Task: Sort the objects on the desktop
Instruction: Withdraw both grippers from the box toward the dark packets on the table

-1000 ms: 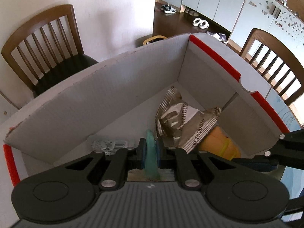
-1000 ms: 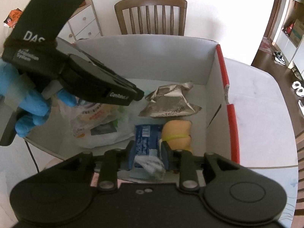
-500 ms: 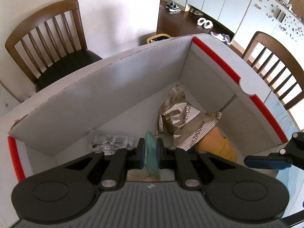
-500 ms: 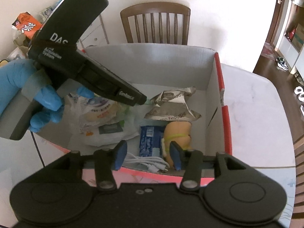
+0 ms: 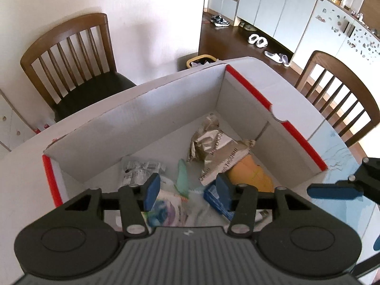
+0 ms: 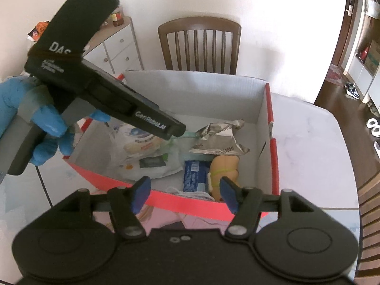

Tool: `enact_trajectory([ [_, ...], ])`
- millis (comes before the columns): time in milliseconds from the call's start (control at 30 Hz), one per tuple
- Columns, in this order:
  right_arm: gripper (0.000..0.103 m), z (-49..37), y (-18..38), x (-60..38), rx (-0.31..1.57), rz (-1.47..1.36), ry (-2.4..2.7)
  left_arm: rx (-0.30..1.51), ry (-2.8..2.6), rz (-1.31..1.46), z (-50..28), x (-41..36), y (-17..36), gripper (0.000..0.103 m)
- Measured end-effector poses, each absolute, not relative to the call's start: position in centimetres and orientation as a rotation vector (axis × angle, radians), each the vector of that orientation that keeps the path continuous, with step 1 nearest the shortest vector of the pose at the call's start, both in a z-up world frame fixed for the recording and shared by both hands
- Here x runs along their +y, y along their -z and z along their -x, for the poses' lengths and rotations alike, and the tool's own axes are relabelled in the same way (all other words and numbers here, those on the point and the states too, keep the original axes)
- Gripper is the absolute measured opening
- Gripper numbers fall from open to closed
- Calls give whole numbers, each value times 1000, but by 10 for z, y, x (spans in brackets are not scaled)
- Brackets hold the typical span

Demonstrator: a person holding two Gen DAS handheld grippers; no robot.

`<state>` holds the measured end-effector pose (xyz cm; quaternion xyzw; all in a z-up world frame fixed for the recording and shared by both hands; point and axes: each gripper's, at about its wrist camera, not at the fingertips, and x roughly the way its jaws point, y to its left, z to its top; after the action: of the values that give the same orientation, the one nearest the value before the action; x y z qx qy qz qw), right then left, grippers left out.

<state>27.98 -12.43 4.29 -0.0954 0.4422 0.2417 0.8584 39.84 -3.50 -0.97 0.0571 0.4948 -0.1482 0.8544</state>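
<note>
Desktop objects lie inside the cardboard box (image 5: 147,118): silver wrapper (image 5: 213,147), mint strip (image 5: 182,178), blue packet (image 6: 196,174). Left gripper (image 5: 187,191) and right gripper (image 6: 185,196) hover above, jaws opening, nothing between them. Spread the fingers fully and clear the rim before withdrawing.

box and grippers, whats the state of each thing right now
cardboard box: open-topped, upright on the table
silver wrapper: crumpled, lying in the box
green flat piece: released, resting in the box
blue packet: lying flat in the box
white plastic bag: slumped in the box
left gripper: jaws opening, nothing held
right gripper: jaws opening, nothing held
</note>
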Motion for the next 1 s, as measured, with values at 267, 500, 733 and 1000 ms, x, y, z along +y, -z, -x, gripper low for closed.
enact_trajectory([
  [267,65,-266,-55,-134,905,198,-504,1020,303,-118,-371,-37,-9,50],
  [500,66,-257,-62,-141,892,190,-511,974,285,-90,-345,-36,-24,51],
  [733,68,-246,-63,-153,884,179,-518,940,280,-113,-318,-42,-35,75],
  [1000,89,-231,-69,-173,852,128,-528,890,281,-101,-289,-47,-41,93],
])
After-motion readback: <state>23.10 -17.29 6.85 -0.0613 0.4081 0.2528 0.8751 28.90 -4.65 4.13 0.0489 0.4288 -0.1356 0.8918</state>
